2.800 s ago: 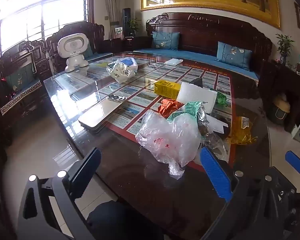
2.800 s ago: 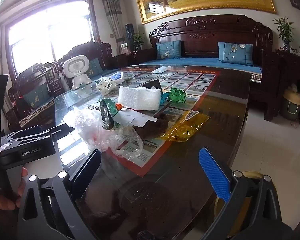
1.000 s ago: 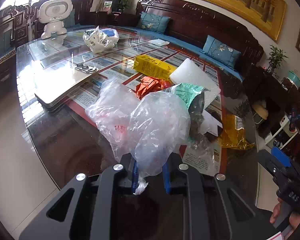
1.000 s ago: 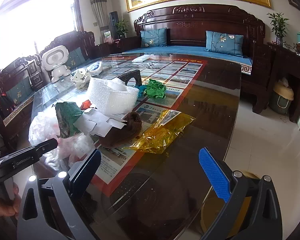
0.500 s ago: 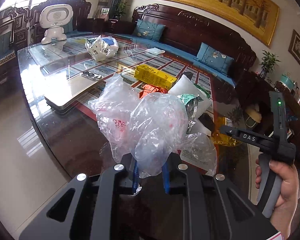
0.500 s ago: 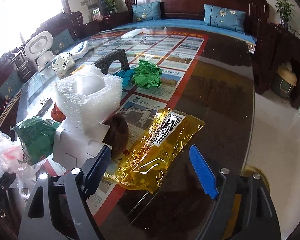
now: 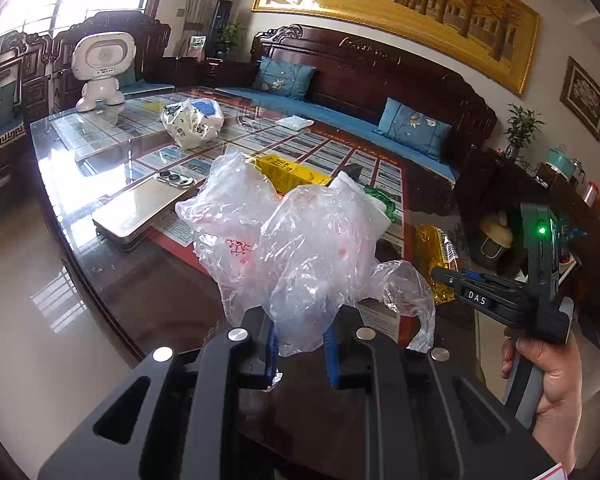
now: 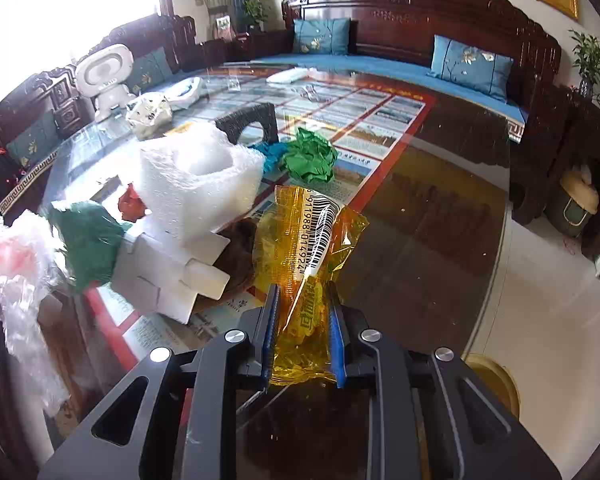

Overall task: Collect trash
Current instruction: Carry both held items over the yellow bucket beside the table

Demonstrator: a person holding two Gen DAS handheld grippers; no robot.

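My left gripper [image 7: 299, 350] is shut on a crumpled clear plastic bag [image 7: 300, 248] and holds it above the glass table [image 7: 112, 276]. My right gripper [image 8: 303, 336] is shut on a yellow plastic wrapper [image 8: 306, 256] with a barcode, at the table's near edge. The same wrapper [image 7: 436, 256] and the right gripper's body show at the right of the left wrist view. The clear bag [image 8: 16, 264] shows at the left edge of the right wrist view.
On the table lie a white foam block [image 8: 198, 180], white cardboard [image 8: 172, 276], a green wrapper [image 8: 88, 240], crumpled green paper [image 8: 310, 160], a yellow box [image 7: 292, 172], a phone [image 7: 144, 204], a tied bag [image 7: 192, 122] and a white robot toy [image 7: 102, 68]. Dark wooden sofas surround it.
The right gripper has closed on the yellow wrapper and raised its free end. The left gripper still holds the clear bag, lifted slightly higher.
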